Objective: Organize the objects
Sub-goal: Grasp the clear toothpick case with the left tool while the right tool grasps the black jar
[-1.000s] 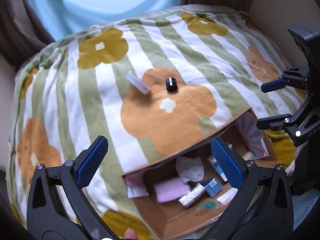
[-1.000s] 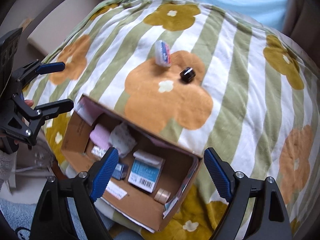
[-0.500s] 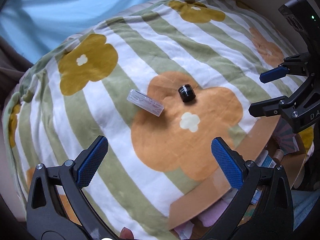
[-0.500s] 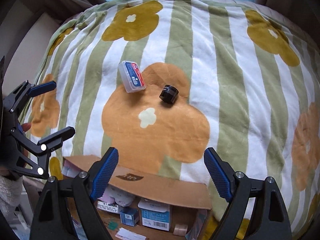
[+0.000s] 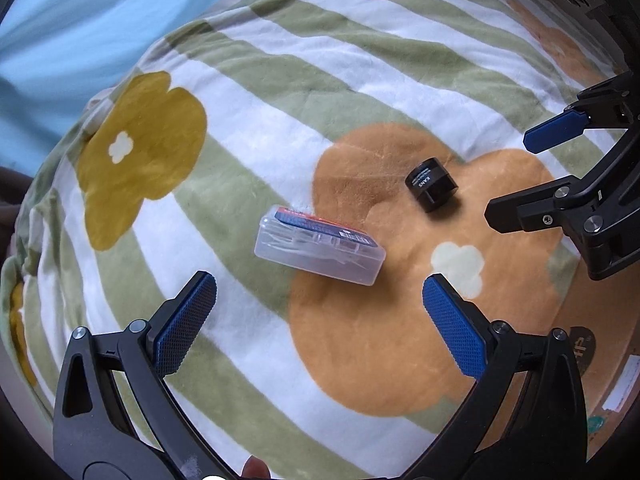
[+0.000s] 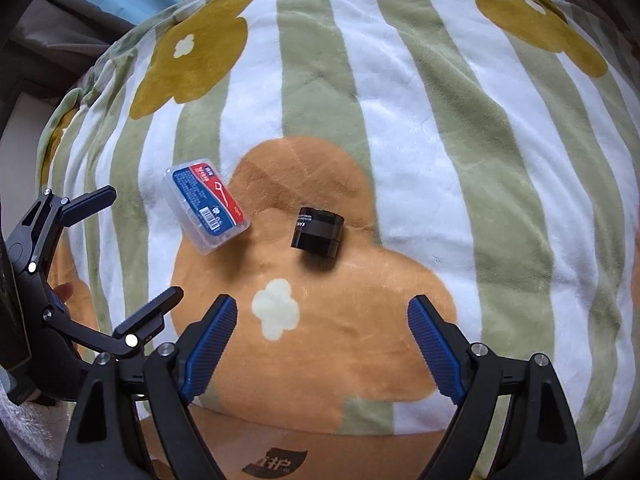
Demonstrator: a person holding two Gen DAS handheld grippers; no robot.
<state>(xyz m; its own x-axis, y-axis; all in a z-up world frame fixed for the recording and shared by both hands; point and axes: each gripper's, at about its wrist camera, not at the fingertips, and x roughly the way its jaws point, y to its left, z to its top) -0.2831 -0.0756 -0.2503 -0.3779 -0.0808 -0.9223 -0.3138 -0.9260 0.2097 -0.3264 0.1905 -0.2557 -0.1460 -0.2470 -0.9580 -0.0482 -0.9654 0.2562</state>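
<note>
A clear plastic box with a red and blue label (image 5: 320,249) lies on the striped flower blanket (image 5: 248,92), also in the right wrist view (image 6: 205,208). A small black jar (image 5: 432,190) lies on its side to its right, also in the right wrist view (image 6: 318,232). My left gripper (image 5: 316,320) is open and empty, just short of the clear box. My right gripper (image 6: 322,342) is open and empty, just short of the black jar. Each gripper shows in the other's view: the right (image 5: 524,178), the left (image 6: 132,248).
A cardboard box flap (image 6: 276,452) lies along the near edge of the blanket, under my right gripper; it also shows at the lower right of the left wrist view (image 5: 596,364). Light blue fabric (image 5: 80,28) lies beyond the blanket.
Both grippers have moved forward from over the open cardboard box toward the two items on the blanket, which now appear much closer. The box contents have left view. Both jaws stay open.
</note>
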